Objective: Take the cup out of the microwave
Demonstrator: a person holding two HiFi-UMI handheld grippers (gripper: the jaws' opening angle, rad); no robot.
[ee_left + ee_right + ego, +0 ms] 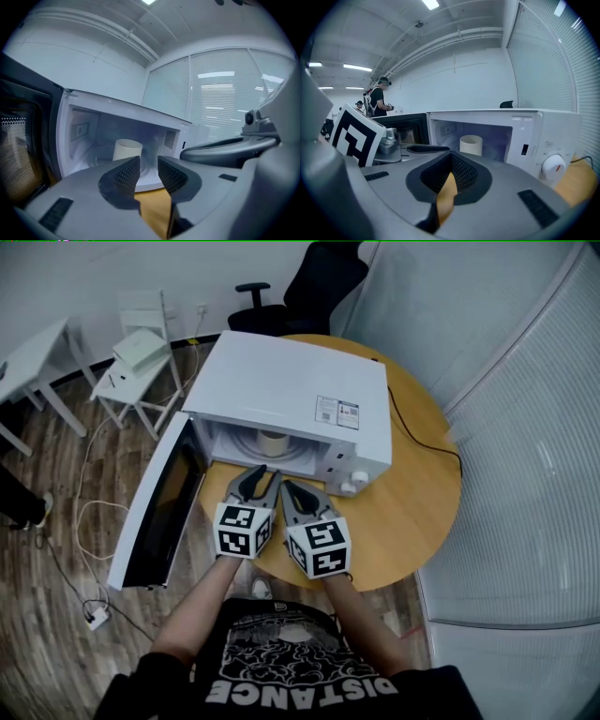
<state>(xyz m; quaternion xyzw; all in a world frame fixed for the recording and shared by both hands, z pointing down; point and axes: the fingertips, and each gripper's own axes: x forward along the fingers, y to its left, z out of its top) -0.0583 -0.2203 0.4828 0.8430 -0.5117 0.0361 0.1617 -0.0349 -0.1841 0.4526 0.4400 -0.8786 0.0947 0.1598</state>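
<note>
The left gripper (148,165) had fingers slightly apart, empty; the right gripper (451,159) had fingers closed, empty. Ahead of them the cup (127,150) stood in the open microwave (291,390).

Even, cool light from ceiling strips (430,3); fisheye bending, dark corners, soft focus up close.

One microwave (291,395) is sitting on one table (422,512), holding one cup (273,441). Two grippers, left gripper (148,166) and right gripper (450,161), are hovering. One office chair (323,282) is standing behind.
</note>
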